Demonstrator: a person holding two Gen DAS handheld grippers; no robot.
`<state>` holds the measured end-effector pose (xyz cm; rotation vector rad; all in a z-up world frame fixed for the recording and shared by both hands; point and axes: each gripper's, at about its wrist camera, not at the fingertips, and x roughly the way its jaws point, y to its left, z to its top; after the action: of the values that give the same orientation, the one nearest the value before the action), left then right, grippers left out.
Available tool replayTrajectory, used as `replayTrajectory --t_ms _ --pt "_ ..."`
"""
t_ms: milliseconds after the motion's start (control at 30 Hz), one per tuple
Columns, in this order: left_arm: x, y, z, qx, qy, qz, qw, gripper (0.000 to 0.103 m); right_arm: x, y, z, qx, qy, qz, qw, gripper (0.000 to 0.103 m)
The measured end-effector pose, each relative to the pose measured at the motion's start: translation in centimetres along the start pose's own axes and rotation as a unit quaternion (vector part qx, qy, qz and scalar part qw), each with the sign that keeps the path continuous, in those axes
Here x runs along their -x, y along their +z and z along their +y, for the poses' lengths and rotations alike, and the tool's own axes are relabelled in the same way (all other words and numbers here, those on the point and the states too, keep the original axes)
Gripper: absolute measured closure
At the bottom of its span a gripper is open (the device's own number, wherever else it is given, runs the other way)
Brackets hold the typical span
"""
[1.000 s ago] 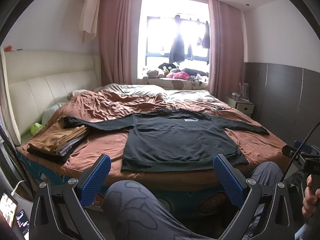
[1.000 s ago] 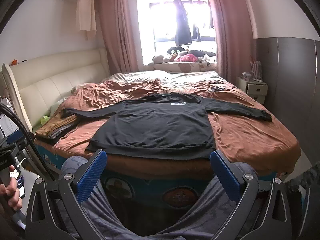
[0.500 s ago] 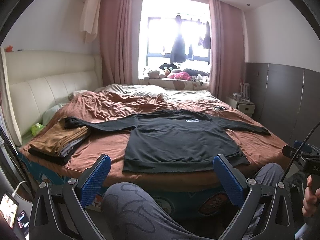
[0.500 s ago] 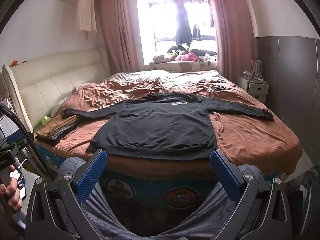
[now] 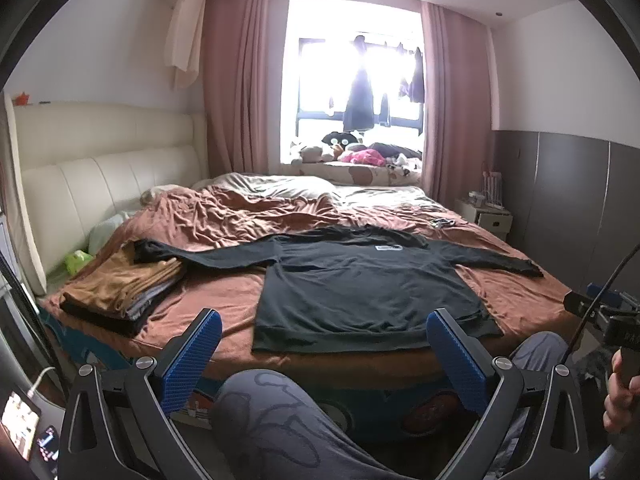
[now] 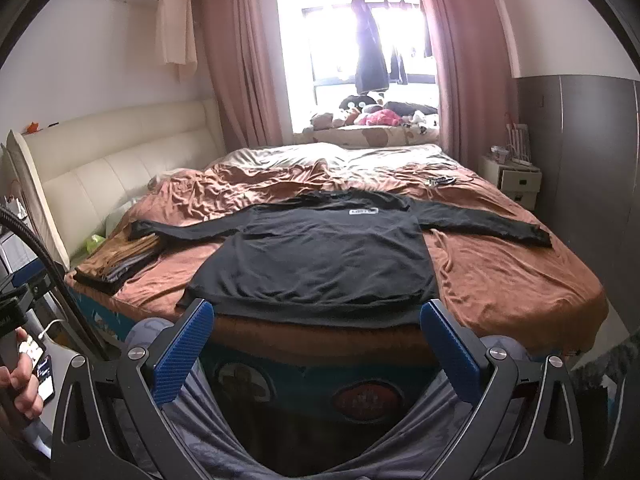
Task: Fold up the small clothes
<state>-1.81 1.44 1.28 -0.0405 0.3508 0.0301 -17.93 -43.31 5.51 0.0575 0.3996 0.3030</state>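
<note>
A black long-sleeved shirt [image 5: 368, 284] lies flat in the middle of the left wrist frame, spread on the brown sheet of the bed [image 5: 224, 304], its hem along the near edge of the mattress and both sleeves stretched out to the sides. The left sleeve end rests on a stack of folded clothes [image 5: 120, 292] at centre left of that frame, a tan piece on top. The left tool [image 5: 324, 354] sits at the bottom of its frame, well short of the shirt, blue pads spread wide and pinching nothing, with a knee in grey patterned trousers [image 5: 272, 412] between them. In the right wrist frame the right tool [image 6: 316, 346] hangs at bottom centre, its pads likewise spread wide and empty, just below the shirt's hem in the picture but apart from it. A hand [image 6: 24, 384] shows at the lower left edge of that frame. A window [image 6: 360, 44] with dark garments hanging in it fills the upper centre, pink curtains on both sides.
</note>
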Motion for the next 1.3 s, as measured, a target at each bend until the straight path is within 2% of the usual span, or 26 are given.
replayTrajectory --t_ms 167,500,967,1167,1300 --pt "-0.2 0.2 0.5 -0.001 0.004 -0.001 1.0000 0.000 -1.1 0.3 0.3 0.003 -0.001 0.005 1.000 0.000" --pt "-3.2 1.4 3.0 0.015 0.023 0.008 0.9996 0.000 -5.0 2.4 1.1 0.013 0.010 0.015 1.000 0.000" --pt "-8.9 4.0 9.1 0.056 0.084 0.029 0.9945 0.000 -14.0 6.1 1.8 0.029 0.020 0.026 0.999 0.000" --pt "-11.5 4.7 11.3 0.062 0.103 0.040 0.9919 0.000 -18.1 7.5 1.0 0.004 0.039 0.047 0.998 0.000" --pt "-12.9 5.6 12.7 0.062 0.101 0.036 0.9923 0.000 -20.2 8.7 0.2 -0.016 0.055 0.059 0.997 0.000"
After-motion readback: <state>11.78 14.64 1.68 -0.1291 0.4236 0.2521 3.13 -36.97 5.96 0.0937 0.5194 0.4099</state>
